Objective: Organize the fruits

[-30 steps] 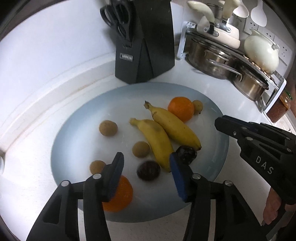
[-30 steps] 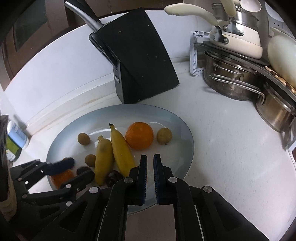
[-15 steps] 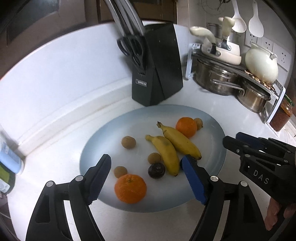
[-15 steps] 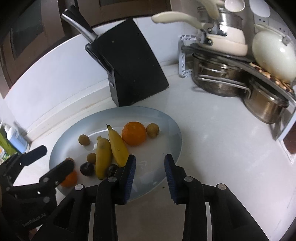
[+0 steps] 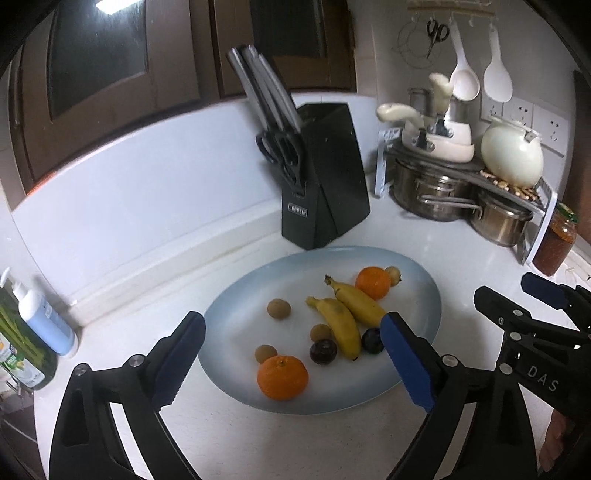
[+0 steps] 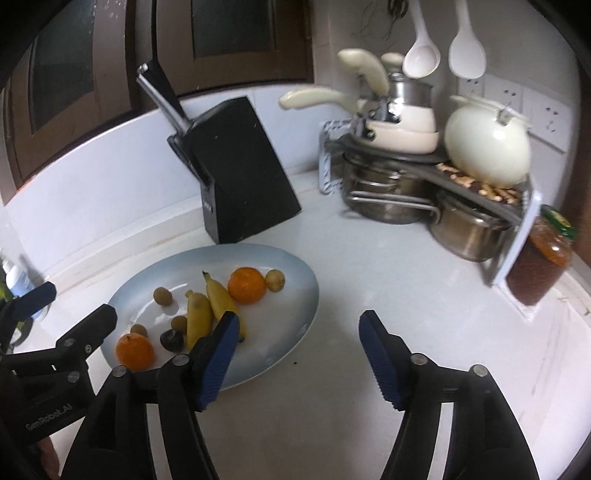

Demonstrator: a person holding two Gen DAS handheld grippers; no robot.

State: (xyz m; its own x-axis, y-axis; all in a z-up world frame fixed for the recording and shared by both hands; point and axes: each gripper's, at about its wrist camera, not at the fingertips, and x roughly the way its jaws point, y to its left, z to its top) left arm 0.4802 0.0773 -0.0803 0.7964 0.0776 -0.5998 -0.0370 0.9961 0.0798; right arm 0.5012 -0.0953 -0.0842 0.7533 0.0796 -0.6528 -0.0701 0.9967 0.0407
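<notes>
Both claws have pulled back from the plate point(image 5: 424, 295); left claw point(image 5: 291, 354) and right claw point(image 6: 295, 350) are opening, empty, with the fruit lying mid-frame beyond the left and left of the right.

Soft, dim indoor light is falling from above, with a bright ceiling lamp reflecting in the dark cabinet glass point(image 5: 107, 7) at far left. The white counter point(image 6: 388, 277) is glaring slightly. Fisheye distortion is bending the edges and blackening the corners. The right wrist view is looking slightly blurred.
</notes>
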